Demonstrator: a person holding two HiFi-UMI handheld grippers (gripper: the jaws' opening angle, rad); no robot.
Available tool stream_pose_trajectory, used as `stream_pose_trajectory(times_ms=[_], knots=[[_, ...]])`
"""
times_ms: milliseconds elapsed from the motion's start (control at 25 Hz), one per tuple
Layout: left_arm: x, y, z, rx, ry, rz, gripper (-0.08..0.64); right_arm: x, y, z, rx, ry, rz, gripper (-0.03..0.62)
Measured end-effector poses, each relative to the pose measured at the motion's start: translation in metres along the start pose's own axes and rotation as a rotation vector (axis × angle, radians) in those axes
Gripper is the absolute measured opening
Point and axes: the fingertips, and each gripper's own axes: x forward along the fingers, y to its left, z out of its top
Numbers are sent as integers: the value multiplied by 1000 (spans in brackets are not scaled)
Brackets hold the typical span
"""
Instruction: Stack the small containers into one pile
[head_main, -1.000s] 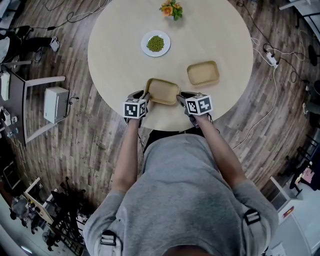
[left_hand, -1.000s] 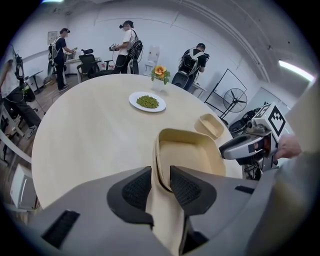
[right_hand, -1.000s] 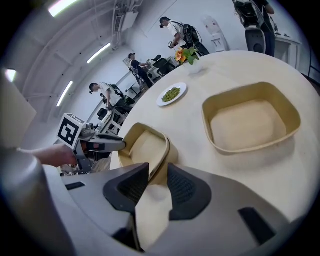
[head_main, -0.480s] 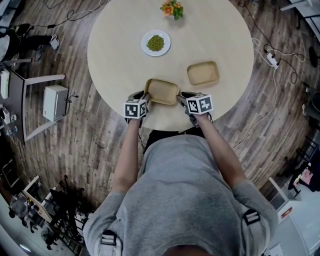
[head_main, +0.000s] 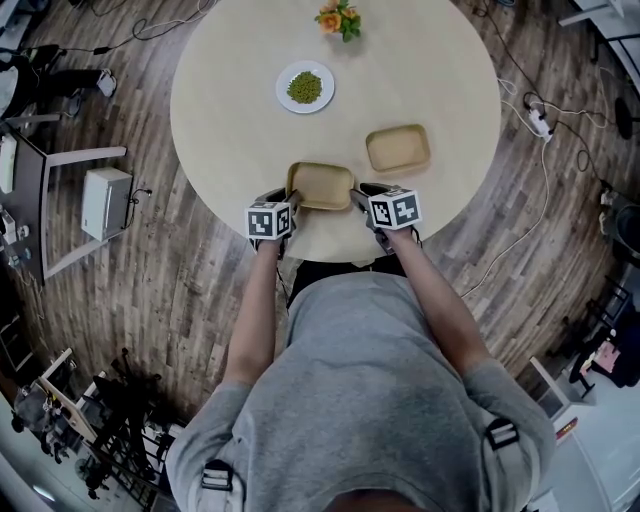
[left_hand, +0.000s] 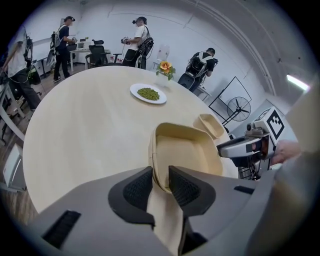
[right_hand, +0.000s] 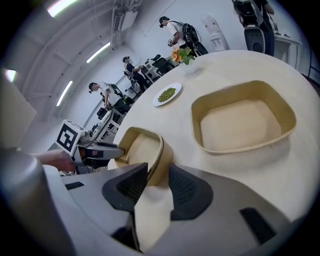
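Two tan paper containers lie on the round table (head_main: 240, 120). The near container (head_main: 322, 186) sits by the table's front edge, and the other container (head_main: 398, 148) lies apart to its right. My left gripper (head_main: 285, 207) is at the near container's left end. In the left gripper view, that container's (left_hand: 189, 152) wall is pinched between the pads (left_hand: 183, 189), and the jaws have just been closing. My right gripper (head_main: 362, 204) is at its right end. Its jaws have also just been closing, and they pinch the wall (right_hand: 159, 165).
A white plate of green peas (head_main: 305, 87) and a small flower vase (head_main: 338, 18) stand farther back on the table. The second container (right_hand: 242, 120) lies just right of my right gripper. Several people stand at desks beyond the table.
The head view has shifted slightly. Both grippers stay at the two ends of the near container, which stays near the table's front edge.
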Motion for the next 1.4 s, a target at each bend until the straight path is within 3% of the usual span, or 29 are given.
stream_pose_trajectory(times_ms=[280,480,720,920,1040,1240,1400], knots=[[8,-25,-17,-57,-4,-19,121,-13,-15,0,-36,9,-6,124],[3,-31,-26,-116,-2,35,121,-16,-22,-2,-59,48,24,129],[4,-42,-35,-167,-37,45,124,-21,-23,3,-119,79,52,126],[-5,-39,-33,-179,-70,80,124,-15,-13,2,-91,105,122,132],[-8,-31,-32,-182,-68,84,120,-9,-8,5,-77,109,112,137],[-5,-29,-29,-143,-48,42,89,-1,-11,-3,-107,135,54,94],[-4,-31,-29,-146,-42,-16,81,-3,-11,-2,-65,112,49,75]])
